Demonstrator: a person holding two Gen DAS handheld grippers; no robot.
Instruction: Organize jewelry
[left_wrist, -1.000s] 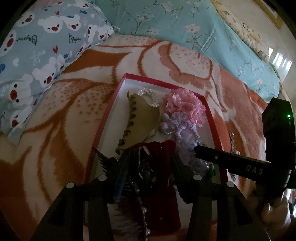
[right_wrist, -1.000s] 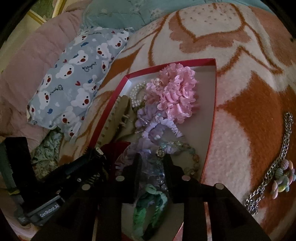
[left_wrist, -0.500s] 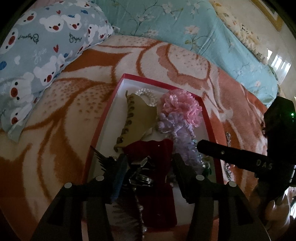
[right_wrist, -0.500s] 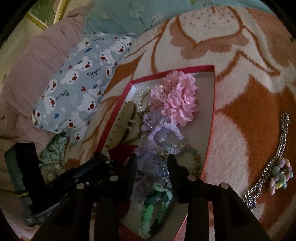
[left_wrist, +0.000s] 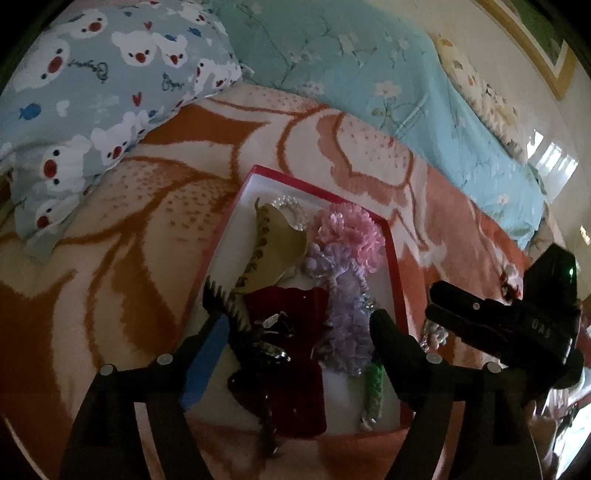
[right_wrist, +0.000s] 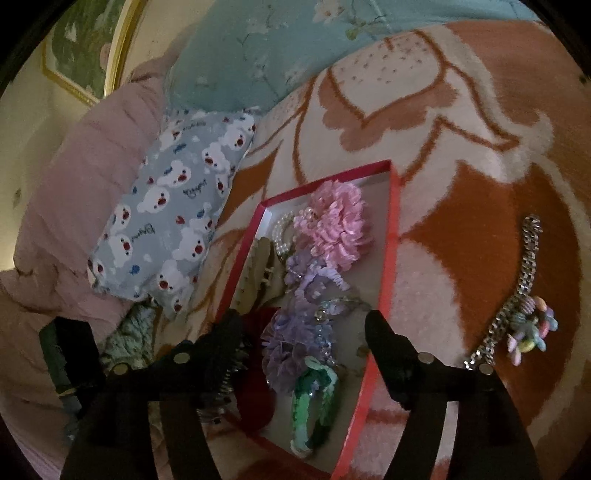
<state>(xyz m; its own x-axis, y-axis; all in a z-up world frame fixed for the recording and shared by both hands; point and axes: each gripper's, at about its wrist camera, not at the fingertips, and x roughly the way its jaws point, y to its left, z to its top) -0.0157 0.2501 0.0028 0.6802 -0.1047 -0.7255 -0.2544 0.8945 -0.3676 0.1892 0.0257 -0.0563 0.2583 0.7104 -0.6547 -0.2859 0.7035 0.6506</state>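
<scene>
A red-rimmed box (left_wrist: 392, 254) (right_wrist: 388, 236) lies on the blanket. It holds a pink flower scrunchie (left_wrist: 351, 232) (right_wrist: 338, 225), a purple one (left_wrist: 343, 295) (right_wrist: 295, 343), a green one (right_wrist: 314, 398), a pearl bracelet (left_wrist: 291, 206), a beige clip (left_wrist: 277, 243) and a dark red pouch (left_wrist: 291, 376). My left gripper (left_wrist: 299, 336) hovers over the pouch with its jaws opening; a black and silver piece (left_wrist: 269, 336) lies loose between them. My right gripper (right_wrist: 306, 332) hangs over the purple scrunchie, its jaws opening too, touching nothing. A silver chain with a pastel charm (right_wrist: 526, 273) lies outside the box.
A bear-print pillow (left_wrist: 92, 92) (right_wrist: 177, 221) lies left of the box and a teal floral quilt (left_wrist: 369, 74) lies behind it. A black toothed clip (left_wrist: 218, 302) sits at the box's left edge. A pink cover (right_wrist: 81, 177) is bunched at the far left.
Both grippers have spread their jaws and drawn back upward from the box. The left let go of the black and silver piece; the right released the items it was pinching.
</scene>
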